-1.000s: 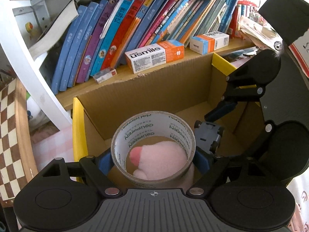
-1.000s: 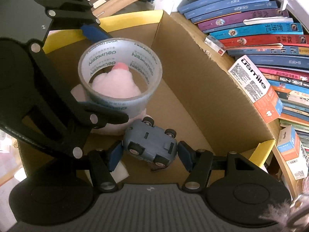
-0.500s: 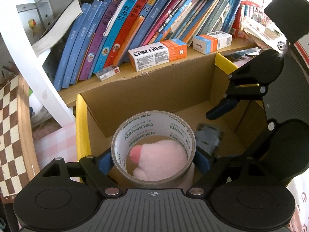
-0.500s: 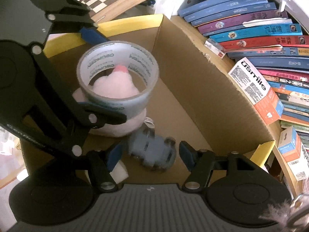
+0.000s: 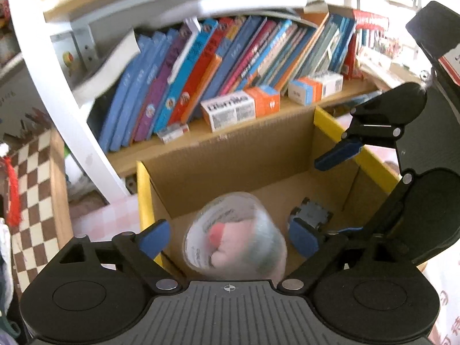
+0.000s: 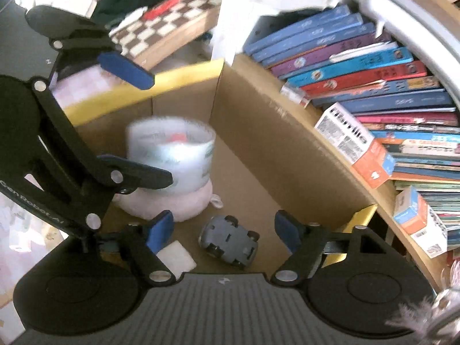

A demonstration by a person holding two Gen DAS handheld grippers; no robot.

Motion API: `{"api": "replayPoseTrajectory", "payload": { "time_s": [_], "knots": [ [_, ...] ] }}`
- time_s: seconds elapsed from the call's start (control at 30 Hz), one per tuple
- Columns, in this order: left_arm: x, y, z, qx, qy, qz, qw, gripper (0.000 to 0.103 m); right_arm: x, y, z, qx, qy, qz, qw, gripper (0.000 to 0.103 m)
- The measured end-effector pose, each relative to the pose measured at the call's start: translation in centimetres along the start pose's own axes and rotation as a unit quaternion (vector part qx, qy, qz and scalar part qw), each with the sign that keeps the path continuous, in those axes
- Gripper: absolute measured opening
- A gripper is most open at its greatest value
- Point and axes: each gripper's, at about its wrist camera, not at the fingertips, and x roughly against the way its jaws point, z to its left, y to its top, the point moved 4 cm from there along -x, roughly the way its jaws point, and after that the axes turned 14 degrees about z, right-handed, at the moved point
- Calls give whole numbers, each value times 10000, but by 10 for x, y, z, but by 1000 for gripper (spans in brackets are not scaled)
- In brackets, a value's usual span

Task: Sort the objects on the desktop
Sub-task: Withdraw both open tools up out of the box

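Hovering over the box [image 6: 253, 132], I keep both claws open; their jaws have just been opening and nothing is gripped. Below the left claw [image 5: 228, 237] the tape [image 5: 235, 235] sits on the plush [image 6: 169, 204]. Below the right claw [image 6: 224, 231] lies the car [image 6: 228, 240], long axis across the jaws.

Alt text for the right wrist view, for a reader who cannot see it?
The open right gripper hangs over a cardboard box holding an upturned toy car, a tape roll on a pink plush, beside a bookshelf.
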Motion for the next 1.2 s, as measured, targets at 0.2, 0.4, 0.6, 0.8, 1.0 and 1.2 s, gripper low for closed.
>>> {"api": "replayPoseTrajectory", "payload": {
  "time_s": [0.2, 0.4, 0.6, 0.8, 1.0, 1.2],
  "knots": [
    [25, -1, -2, 142, 21, -304, 9994, 95, 25, -5, 3, -216, -157, -350, 9990, 82],
    [46, -11, -8, 215, 59, -504, 9985, 95, 44, -15, 12, -352, -247, -554, 9975, 83],
    [69, -28, -13, 288, -12, -680, 9973, 95, 61, -26, 23, -560, -350, -728, 9952, 84],
    [86, -45, -16, 301, -32, -772, 9966, 95, 78, -36, 35, -739, -398, -853, 9928, 84],
    [98, -65, -16, 380, -39, -819, 9959, 95, 88, -47, 52, -870, -461, -887, 9912, 85],
    [111, -87, -20, 288, 161, -888, 9955, 95, 96, -64, 72, -1092, -539, -878, 9887, 86]
  ]
}}
